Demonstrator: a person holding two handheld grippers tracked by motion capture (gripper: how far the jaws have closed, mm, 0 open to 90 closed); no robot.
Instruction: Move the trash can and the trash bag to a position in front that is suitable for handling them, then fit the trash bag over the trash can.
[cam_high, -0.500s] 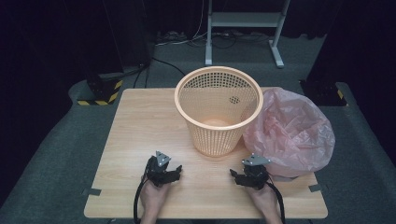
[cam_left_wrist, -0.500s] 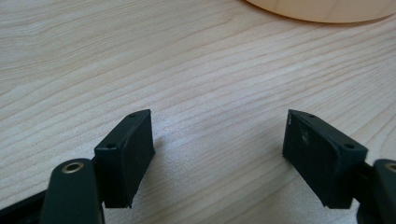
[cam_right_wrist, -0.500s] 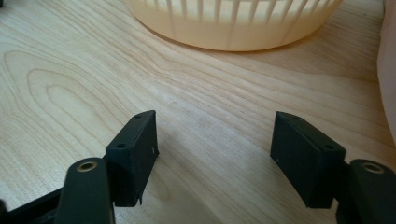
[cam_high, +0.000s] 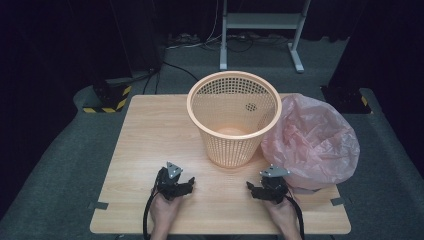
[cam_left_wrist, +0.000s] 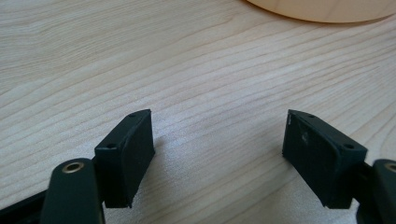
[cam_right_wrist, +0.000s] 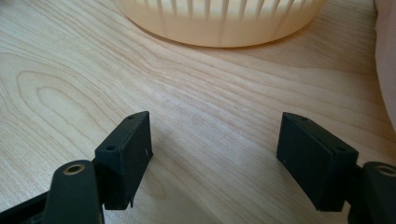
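While both grippers rest on the near part of the wooden table (cam_high: 150, 130), the left gripper (cam_high: 184, 185) and the right gripper (cam_high: 255, 189) each stand with jaws spread wide and nothing between them. The orange mesh basket (cam_high: 234, 117) stands upright at the table's centre, beyond both grippers. A pink plastic bag (cam_high: 312, 142) lies touching its right side, just beyond the right gripper. No legible writing or brand appears on any item.
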